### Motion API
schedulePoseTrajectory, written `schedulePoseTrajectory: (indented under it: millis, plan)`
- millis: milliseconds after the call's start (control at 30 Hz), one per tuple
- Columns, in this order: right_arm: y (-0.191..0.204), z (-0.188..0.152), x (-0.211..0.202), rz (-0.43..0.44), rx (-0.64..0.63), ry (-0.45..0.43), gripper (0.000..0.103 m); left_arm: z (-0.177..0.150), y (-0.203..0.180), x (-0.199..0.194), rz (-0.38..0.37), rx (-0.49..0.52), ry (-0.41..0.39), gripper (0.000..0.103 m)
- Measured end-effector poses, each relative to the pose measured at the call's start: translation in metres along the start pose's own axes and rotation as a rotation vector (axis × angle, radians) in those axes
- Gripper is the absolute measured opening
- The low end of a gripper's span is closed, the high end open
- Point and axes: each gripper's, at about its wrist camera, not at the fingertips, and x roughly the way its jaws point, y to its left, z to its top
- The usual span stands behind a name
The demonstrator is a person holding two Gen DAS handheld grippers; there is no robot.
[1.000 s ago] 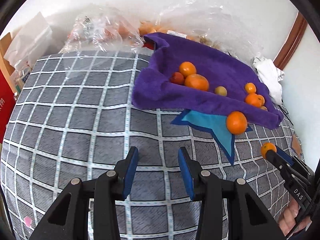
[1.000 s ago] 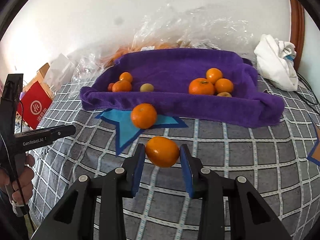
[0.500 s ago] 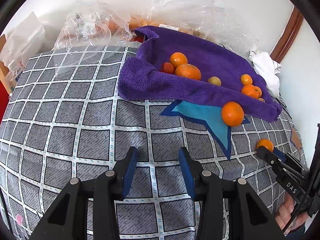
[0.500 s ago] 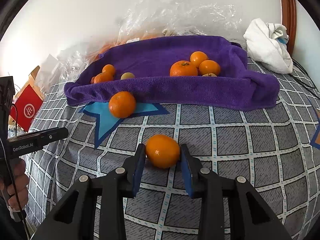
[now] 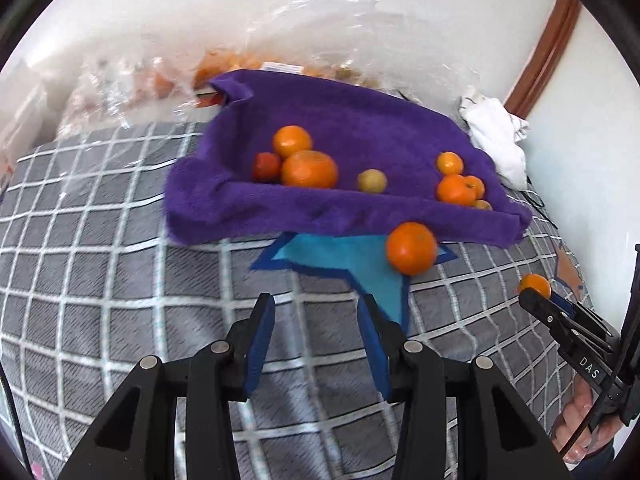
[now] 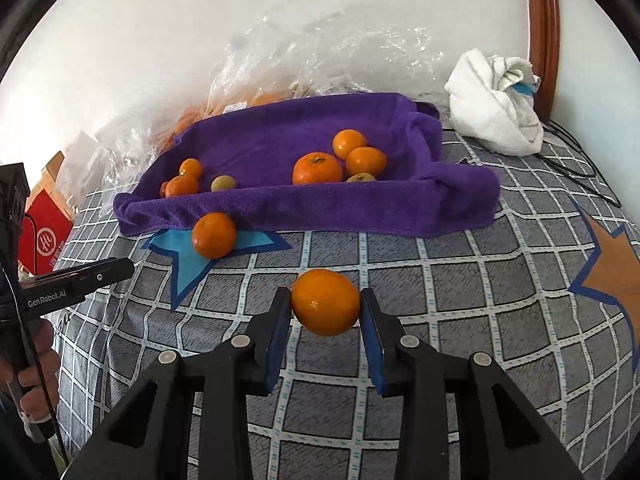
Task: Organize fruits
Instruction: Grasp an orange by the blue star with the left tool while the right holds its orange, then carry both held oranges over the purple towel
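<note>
1. Gripping a round, glossy orange mandarin (image 6: pixel 325 302) between the blue-padded jaws of the black right gripper (image 6: pixel 325 322), above the bed and short of the folded purple terry towel (image 6: pixel 280 140).
2. Pinching only at the widest bulge; risking the smooth, springy fruit slipping out and rolling across the soft bedding.
3. Squeezing harder risking a bruised or split peel.
4. Holding the black left gripper (image 5: pixel 316 344) with jaws apart and nothing between them, over the quilt.
5. Lying loose on a blue star patch (image 5: pixel 344 264), touching the towel's front fold: a second round orange mandarin (image 5: pixel 411 247), likely rolling if the bedding gets pressed.
6. Covering the bed: a grey quilt with a white grid pattern (image 6: pixel 460 288), padded and yielding.
7. Sitting near a white wall: crinkled clear plastic bags (image 6: pixel 320 64), a crumpled white cloth (image 6: pixel 494 104), a red carton (image 6: pixel 44 240).
</note>
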Motion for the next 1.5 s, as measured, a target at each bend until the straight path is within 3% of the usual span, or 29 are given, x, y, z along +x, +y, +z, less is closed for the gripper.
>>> schedulePoseTrajectory:
  millis: [300, 667, 933, 1067, 1100, 1500]
  plan:
    - [-0.031, -0.004, -0.011, -0.062, 0.051, 0.010, 0.034, 0.009, -0.026, 0.022, -0.154, 0.017, 0.033, 0.050]
    - [-0.035, -0.009, -0.005, -0.038, 0.037, 0.009, 0.034, 0.013, -0.042, 0.036, -0.155, 0.015, 0.057, 0.050]
    - [-0.043, -0.012, 0.000, -0.012, 0.042, 0.031, 0.034, 0.028, -0.052, 0.053, -0.098, 0.013, 0.052, 0.050]
    - [-0.043, -0.010, 0.003, -0.024, 0.039, 0.043, 0.034, 0.030, -0.058, 0.055, -0.057, 0.030, 0.046, 0.044]
    - [-0.043, -0.009, 0.004, -0.025, 0.040, 0.042, 0.034, 0.030, -0.058, 0.055, -0.065, 0.030, 0.043, 0.037]
    - [-0.021, 0.006, 0.005, -0.025, 0.036, 0.028, 0.034, 0.021, -0.033, 0.022, -0.116, 0.031, 0.039, 0.037]
